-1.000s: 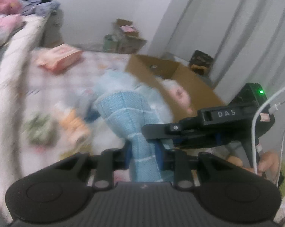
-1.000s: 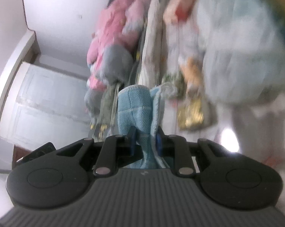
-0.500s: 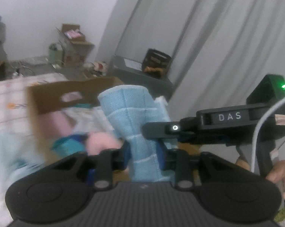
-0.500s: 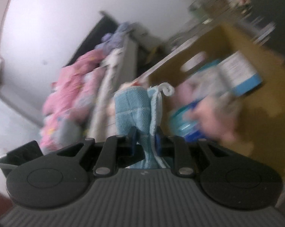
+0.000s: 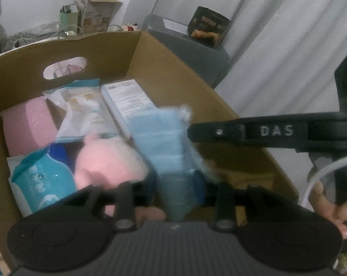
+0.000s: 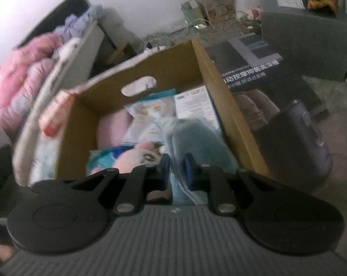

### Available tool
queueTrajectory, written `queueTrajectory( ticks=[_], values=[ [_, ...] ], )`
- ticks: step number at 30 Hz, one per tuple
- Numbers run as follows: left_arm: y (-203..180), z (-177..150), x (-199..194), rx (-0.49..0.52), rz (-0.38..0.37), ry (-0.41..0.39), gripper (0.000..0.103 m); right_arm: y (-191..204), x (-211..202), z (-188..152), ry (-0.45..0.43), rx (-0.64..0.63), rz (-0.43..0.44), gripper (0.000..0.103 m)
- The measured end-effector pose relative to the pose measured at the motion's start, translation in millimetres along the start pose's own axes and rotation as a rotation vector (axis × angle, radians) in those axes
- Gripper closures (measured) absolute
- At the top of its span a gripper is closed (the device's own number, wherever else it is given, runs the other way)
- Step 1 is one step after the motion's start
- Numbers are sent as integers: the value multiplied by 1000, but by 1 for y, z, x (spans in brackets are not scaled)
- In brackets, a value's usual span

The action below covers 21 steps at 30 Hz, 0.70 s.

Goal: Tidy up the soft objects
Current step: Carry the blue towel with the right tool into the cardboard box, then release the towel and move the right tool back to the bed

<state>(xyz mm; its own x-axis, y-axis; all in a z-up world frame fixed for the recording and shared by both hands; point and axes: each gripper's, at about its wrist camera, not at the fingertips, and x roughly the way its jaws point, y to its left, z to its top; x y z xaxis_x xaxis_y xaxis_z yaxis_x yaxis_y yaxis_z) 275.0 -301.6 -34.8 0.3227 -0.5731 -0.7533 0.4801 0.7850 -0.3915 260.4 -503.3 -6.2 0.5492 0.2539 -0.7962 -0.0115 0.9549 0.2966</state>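
Observation:
A folded light-blue towel (image 5: 159, 142) stands upright between the pads of my left gripper (image 5: 175, 184). The jaws are opening, and the towel still fills the gap between them. My right gripper (image 6: 177, 172) is closing on the same towel (image 6: 196, 142); in the left wrist view its black body (image 5: 265, 131) crosses from the right. Both grippers hang over an open cardboard box (image 5: 173, 73). The box holds a pink plush toy (image 5: 109, 161), a pink roll (image 5: 28, 126), a teal packet (image 5: 42, 184), a white pouch (image 5: 86, 112) and a flat white carton (image 5: 129, 99).
A hand (image 5: 330, 209) holds the right gripper's handle. Right of the box stand a dark printed carton (image 6: 254, 69) and a grey cabinet (image 5: 192, 46), with a curtain (image 5: 288, 57) behind. A bed with pink bedding (image 6: 19, 73) lies on the left, with a red-and-white packet (image 6: 56, 112) by the box's edge.
Both views swung from the bed to above the open box and tipped downward. The towel stayed between both pairs of jaws, and the left jaws have spread a little.

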Motion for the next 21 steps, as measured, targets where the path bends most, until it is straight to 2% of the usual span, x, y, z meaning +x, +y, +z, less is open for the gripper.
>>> queueTrajectory(
  ticks=[5,10,14,19,21],
  values=[
    [7,3,-11,-8,-14,-3,67,9,14,6,12,-49,-40,86],
    [1,3,-32,-6,-12,-33,57,8,-2,5,-44,-21,-38,74],
    [-1,-2,-62,2,-19,-72,47,5,-31,-1,-104,56,18,70],
    [4,-21,-120,14,-7,-138,39,16,-70,-23,-179,140,149,62],
    [13,-32,-148,0,13,-170,35,27,-80,-34,-193,152,193,62]
  ],
)
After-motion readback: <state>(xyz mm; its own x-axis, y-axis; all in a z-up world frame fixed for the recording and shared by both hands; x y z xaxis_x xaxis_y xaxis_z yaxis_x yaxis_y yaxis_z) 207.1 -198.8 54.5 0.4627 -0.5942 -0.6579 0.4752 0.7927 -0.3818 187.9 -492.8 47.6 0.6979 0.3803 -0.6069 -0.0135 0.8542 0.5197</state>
